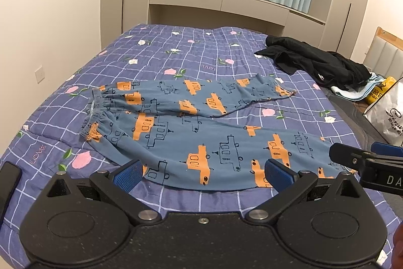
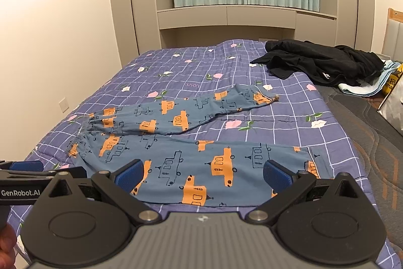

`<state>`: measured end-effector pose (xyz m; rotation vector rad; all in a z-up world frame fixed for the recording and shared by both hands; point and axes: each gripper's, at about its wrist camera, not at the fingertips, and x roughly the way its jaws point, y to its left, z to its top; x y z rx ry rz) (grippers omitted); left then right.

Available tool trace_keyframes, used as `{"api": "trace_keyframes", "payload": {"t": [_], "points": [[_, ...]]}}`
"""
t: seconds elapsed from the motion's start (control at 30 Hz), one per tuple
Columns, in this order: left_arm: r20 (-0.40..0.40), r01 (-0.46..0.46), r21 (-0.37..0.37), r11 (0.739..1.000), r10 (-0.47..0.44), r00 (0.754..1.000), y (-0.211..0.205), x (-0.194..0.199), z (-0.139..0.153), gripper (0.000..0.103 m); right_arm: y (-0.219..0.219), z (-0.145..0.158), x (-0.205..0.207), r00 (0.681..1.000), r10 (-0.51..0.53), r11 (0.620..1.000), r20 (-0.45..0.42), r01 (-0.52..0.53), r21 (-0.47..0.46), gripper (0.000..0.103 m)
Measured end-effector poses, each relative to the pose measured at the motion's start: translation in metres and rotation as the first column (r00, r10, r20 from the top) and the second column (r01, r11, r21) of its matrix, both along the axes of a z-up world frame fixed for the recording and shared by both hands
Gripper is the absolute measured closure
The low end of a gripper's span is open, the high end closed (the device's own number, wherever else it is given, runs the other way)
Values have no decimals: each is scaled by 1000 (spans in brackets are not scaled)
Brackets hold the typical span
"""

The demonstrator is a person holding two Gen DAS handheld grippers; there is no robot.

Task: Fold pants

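Observation:
Blue pants (image 1: 191, 127) with orange and outlined car prints lie spread flat on the bed, waistband at the left, two legs running right in a V; they also show in the right wrist view (image 2: 191, 158). My left gripper (image 1: 202, 175) is open and empty, above the near leg's front edge. My right gripper (image 2: 202, 174) is open and empty, above the near leg further right, near its cuff (image 2: 311, 163). The right gripper's fingers (image 1: 352, 158) show at the right of the left wrist view. The left gripper's body (image 2: 30, 180) shows at the left of the right wrist view.
The bed has a purple grid quilt (image 1: 201, 52) with flowers. A black garment (image 1: 314, 62) lies heaped at the back right, over light cloth (image 1: 352, 92). A white bag (image 1: 388, 115) and yellow pack stand at the right edge. A wall (image 1: 50, 29) runs along the left.

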<state>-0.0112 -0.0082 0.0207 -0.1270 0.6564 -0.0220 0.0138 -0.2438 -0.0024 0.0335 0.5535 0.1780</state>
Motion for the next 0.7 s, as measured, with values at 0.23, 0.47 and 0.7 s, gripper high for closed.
{"api": "trace_keyframes", "payload": {"t": [0.23,0.47,0.7], "points": [[32,5,0,1000,-5,999,0,-13,14,0,-2,13,-16,1000,1,1000,31,-1,-1,0],[68,9,2,1000,-9,998,1,-32,30,0,-5,29,-35,998,-5,1000,70,5,0,0],[98,9,4,1000,-9,995,1,-52,41,0,-8,40,-57,995,-4,1000,99,3,3,0]]}}
